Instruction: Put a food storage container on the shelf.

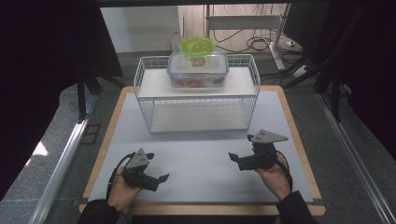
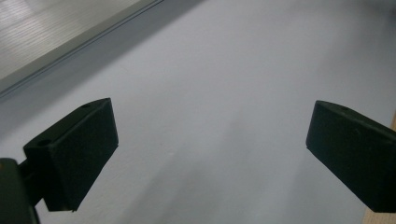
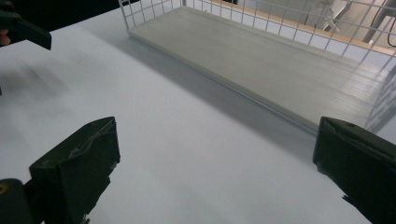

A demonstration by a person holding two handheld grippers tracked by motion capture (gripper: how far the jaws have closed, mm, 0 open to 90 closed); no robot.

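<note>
A white wire rack [image 1: 196, 93] with two shelves stands at the far middle of the table. On its top shelf sits a clear food box with a blue-rimmed lid [image 1: 198, 70], and a green-lidded tub [image 1: 197, 46] rests on top of that box. My left gripper [image 1: 161, 179] lies low over the near left of the grey mat, open, with nothing between its jaws [image 2: 210, 154]. My right gripper [image 1: 232, 157] is over the near right, open and bare [image 3: 215, 168], pointing left toward the other gripper. The rack's lower shelf [image 3: 261, 60] lies ahead of it.
The grey mat [image 1: 201, 154] covers a wooden table with a light rim [image 1: 299, 140]. Metal rails run along the floor at both sides. Dark curtains hang left and right. Cables and a stand lie behind the table. The left gripper's fingers [image 3: 23, 28] show far off.
</note>
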